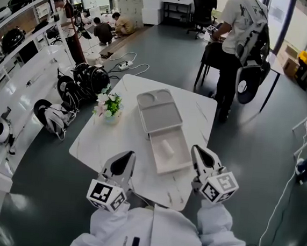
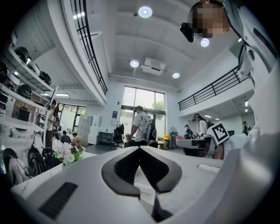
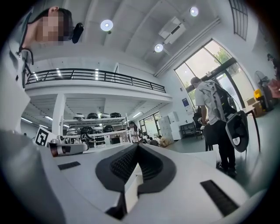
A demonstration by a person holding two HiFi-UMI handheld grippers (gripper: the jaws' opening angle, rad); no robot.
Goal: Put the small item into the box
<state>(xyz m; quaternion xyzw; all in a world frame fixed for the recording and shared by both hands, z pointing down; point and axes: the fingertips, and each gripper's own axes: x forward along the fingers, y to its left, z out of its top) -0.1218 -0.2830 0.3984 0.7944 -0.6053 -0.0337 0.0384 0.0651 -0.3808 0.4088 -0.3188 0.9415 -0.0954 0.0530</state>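
Note:
An open white box (image 1: 177,168) lies in the middle of the white marble table (image 1: 95,141), its lid (image 1: 159,110) folded back on the far side. A small pale item (image 1: 167,147) rests inside the box's base. My left gripper (image 1: 124,159) hovers over the table's near edge, left of the box, jaws shut and empty. My right gripper (image 1: 199,152) is just right of the box's base, also shut with nothing between its pads. In both gripper views the jaws point out level over the room, and the box is hidden there.
A small pot of flowers (image 1: 110,106) stands on the table left of the lid. A person (image 1: 240,31) stands by a dark desk beyond the table. Helmets and bags (image 1: 87,78) lie on the floor at the left, beside white shelving.

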